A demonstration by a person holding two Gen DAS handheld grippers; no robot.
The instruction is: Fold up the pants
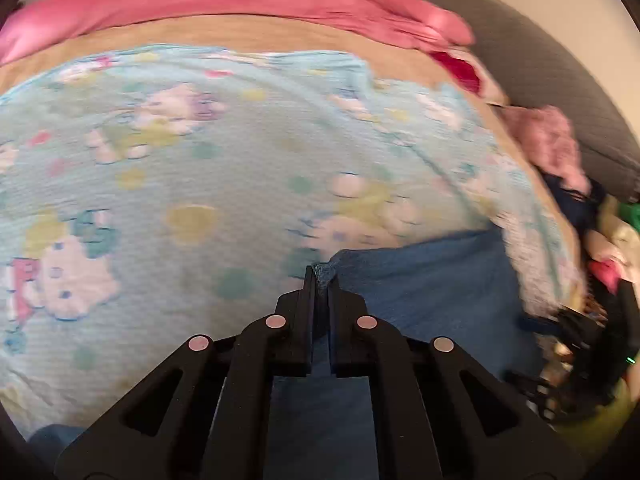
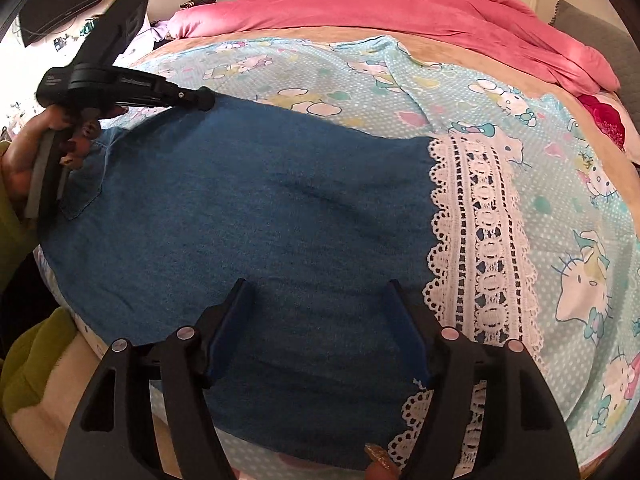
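Pants (image 2: 256,216), blue denim with a white lace hem (image 2: 480,240), spread flat across a light-blue cartoon-print sheet (image 2: 580,208) on the bed, lace end to the right in the right wrist view. Left gripper (image 1: 321,276) clamped tight on a bunched corner of the denim, a small tuft of blue cloth pinched between the closed fingertips, seen at the far left edge of the garment in the right wrist view with a hand (image 2: 24,160) around its handle. Right gripper (image 2: 316,292) poised over the near part of the denim beside the lace, jaws spread wide, blue pads apart, nothing pressed between them. Pink quilt (image 2: 400,12) heaped along the far side of the bed, tan blanket edge (image 2: 460,52) between it and the sheet. Left wrist view blurred; a pile of mixed clothes (image 1: 560,148) at the right edge, details unclear.
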